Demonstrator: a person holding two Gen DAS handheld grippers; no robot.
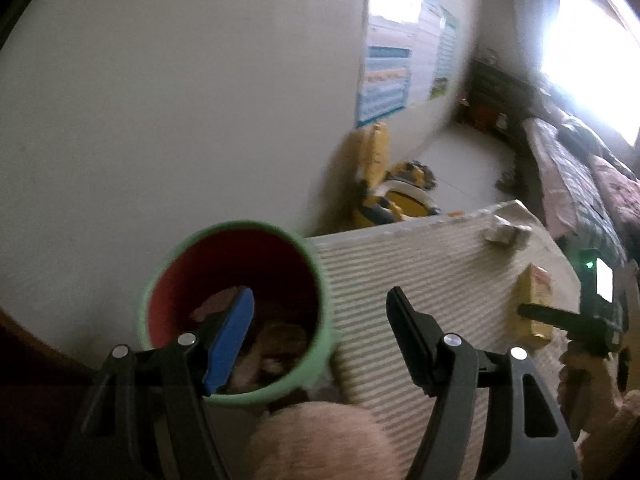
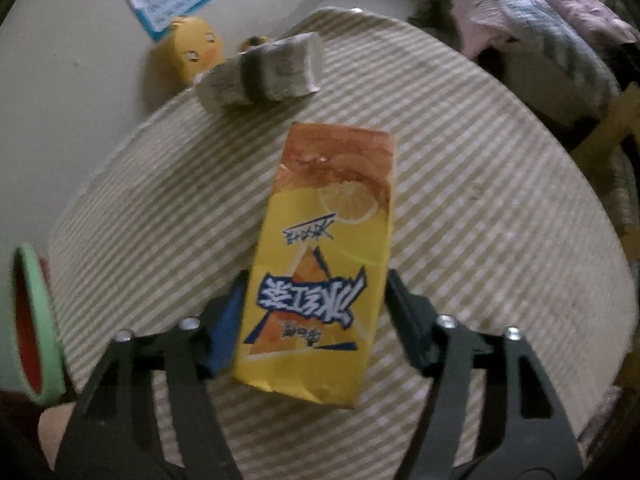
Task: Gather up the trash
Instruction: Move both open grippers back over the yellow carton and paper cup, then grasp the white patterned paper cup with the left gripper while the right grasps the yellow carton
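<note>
Right wrist view: my right gripper (image 2: pixel 314 300) is bracketing the yellow carton (image 2: pixel 320 264), contact uncertain; my left gripper (image 1: pixel 320 312) is hanging open, empty, beside the green bin (image 1: pixel 316 280).

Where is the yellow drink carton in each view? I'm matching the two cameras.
Left wrist: yellow cardboard drink carton at the right, lying on the striped cloth.
Right wrist: centre, between the right tool's fingers.
Shared landmark: green-rimmed red bin, lower left in the first, far left in the second.
</note>
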